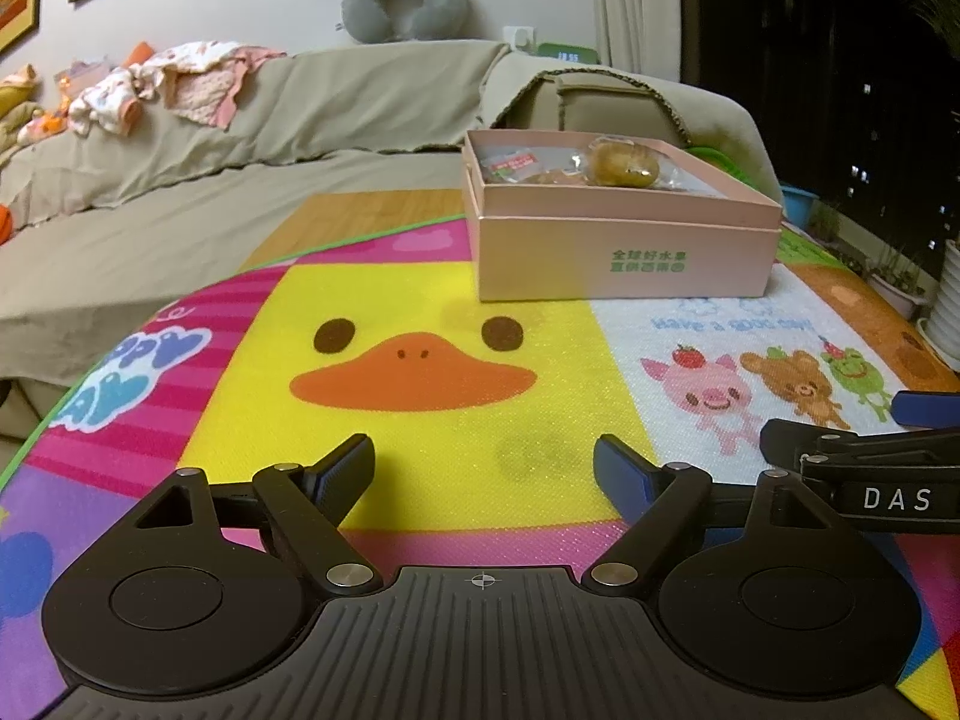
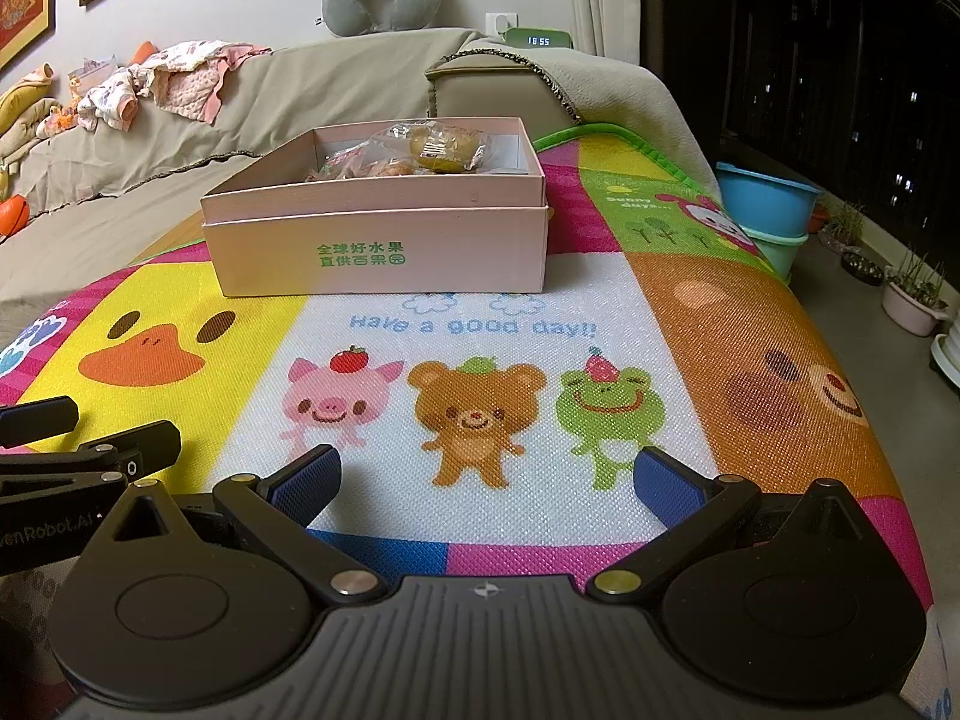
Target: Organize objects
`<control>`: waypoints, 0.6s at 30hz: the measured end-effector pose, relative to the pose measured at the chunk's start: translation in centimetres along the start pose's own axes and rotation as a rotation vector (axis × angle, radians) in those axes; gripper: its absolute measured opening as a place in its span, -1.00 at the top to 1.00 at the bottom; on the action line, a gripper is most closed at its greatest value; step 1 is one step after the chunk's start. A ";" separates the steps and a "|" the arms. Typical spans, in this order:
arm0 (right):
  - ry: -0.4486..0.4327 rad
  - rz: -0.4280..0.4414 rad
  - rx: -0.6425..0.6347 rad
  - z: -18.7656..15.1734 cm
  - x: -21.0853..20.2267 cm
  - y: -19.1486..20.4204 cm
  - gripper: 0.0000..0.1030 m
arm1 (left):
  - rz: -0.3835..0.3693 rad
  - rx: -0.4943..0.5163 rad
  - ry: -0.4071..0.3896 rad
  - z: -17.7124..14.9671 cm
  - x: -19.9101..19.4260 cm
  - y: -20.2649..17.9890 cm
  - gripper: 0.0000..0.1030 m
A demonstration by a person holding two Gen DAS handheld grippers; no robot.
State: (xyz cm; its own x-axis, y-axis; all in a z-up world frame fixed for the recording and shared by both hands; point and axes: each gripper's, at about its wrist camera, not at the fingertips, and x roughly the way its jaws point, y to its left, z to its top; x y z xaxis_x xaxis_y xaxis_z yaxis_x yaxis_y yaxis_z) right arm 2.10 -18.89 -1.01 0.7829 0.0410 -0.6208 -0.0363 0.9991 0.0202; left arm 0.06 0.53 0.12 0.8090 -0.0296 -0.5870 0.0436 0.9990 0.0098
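Left hand-held gripper (image 1: 485,462) and right hand-held gripper (image 2: 487,471) hover spread wide, empty, above the mat (image 2: 540,312).

mat (image 2: 480,324): "Have a good day!!" | pink box (image 2: 384,252): green "全球好水果" | clock (image 2: 538,41): "18:55" | right gripper (image 1: 897,498): "DAS"

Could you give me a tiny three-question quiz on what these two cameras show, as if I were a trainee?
1. True or false: both tongs, left and right, hold nothing.
2. Multiple choice: the pink box is A) lidded shut, B) open with wrapped snacks inside, C) tipped on its side.
3. Fill in: the box stands on a colourful cartoon ____.

Key:
1. True; both are open above the mat.
2. B.
3. Mat.
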 end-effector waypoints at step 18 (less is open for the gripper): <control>0.000 0.000 0.000 0.0 0.0 0.0 -1.00 | 0.002 0.000 0.001 0.0 0.0 0.0 -0.68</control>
State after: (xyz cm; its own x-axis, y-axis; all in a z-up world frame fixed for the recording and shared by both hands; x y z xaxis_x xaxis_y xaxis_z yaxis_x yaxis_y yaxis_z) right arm 2.06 -18.91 -1.01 0.7830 0.0409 -0.6206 -0.0362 0.9991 0.0202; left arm 0.04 0.49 0.09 0.8083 -0.0277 -0.5881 0.0420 0.9991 0.0107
